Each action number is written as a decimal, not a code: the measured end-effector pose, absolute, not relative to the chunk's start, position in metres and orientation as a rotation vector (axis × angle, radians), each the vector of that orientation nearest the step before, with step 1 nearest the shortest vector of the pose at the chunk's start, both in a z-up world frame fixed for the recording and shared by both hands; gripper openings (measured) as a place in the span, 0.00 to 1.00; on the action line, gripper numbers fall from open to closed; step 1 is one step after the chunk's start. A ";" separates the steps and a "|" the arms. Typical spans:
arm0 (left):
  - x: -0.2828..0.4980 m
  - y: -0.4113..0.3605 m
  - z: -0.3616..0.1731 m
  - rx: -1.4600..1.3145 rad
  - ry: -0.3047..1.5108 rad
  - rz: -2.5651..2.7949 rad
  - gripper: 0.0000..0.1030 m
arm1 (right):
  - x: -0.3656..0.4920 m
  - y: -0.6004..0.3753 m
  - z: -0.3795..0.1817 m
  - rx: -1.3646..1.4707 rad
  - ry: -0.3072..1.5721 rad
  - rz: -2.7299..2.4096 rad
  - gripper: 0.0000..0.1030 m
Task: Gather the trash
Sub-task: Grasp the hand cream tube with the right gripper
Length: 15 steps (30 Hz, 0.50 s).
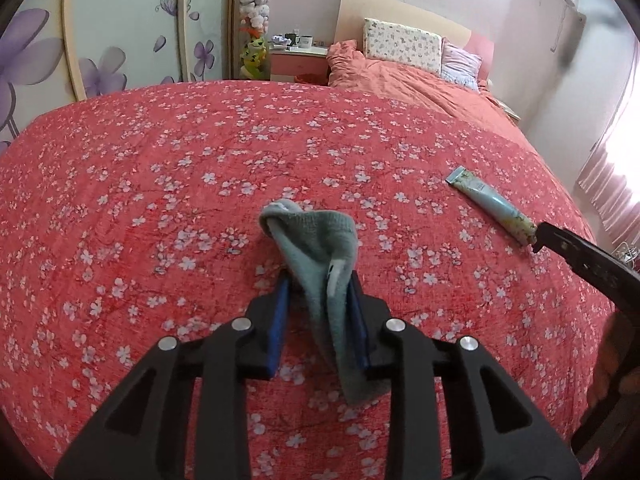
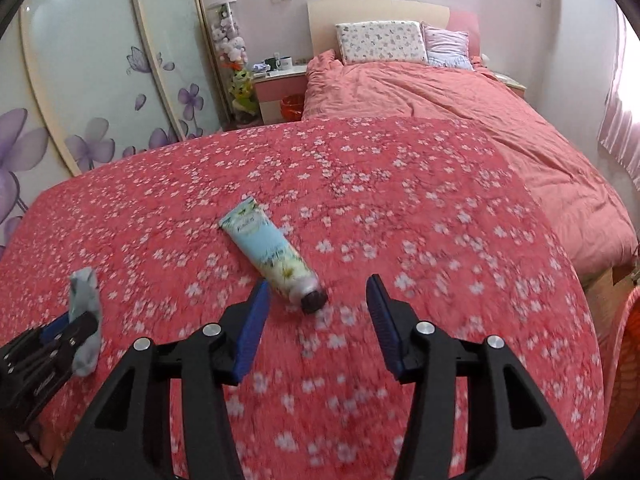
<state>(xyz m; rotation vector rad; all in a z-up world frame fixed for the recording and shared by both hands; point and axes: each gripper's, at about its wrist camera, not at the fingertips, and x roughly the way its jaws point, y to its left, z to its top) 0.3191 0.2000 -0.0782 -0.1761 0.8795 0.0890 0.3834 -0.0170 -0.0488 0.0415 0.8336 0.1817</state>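
Note:
A grey-blue sock (image 1: pixel 316 248) lies crumpled on the red flowered blanket (image 1: pixel 160 184). Its lower part runs between the blue pads of my left gripper (image 1: pixel 318 292). The sock leans on the right pad, a gap shows beside the left pad, and the jaws stand open. A pale blue cream tube (image 2: pixel 272 252) with a dark cap lies to the right. My right gripper (image 2: pixel 318 292) is open, its fingertips on either side of the cap without touching it. In the right wrist view the left gripper (image 2: pixel 74 322) and sock (image 2: pixel 84 292) sit at the lower left.
A salmon duvet (image 2: pixel 460 112) and two pillows (image 2: pixel 380 42) fill the far half of the bed. A nightstand (image 2: pixel 280 80) with cups and a small orange bin (image 2: pixel 292 106) stand to its left. The flowered wardrobe (image 2: pixel 100 92) lines the left wall. Something orange (image 2: pixel 628 340) shows at the bed's right edge.

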 end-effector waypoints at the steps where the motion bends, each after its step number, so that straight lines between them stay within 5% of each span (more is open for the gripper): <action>1: 0.319 0.198 -0.078 -0.167 0.881 0.093 0.28 | 0.385 -0.015 -0.049 0.032 0.836 0.179 0.49; 13: 0.323 0.192 -0.077 -0.168 0.882 0.093 0.28 | 0.407 0.018 -0.054 -0.146 0.891 0.187 0.49; 15: 0.323 0.193 -0.077 -0.171 0.881 0.092 0.28 | 0.406 0.019 -0.056 -0.139 0.901 0.203 0.39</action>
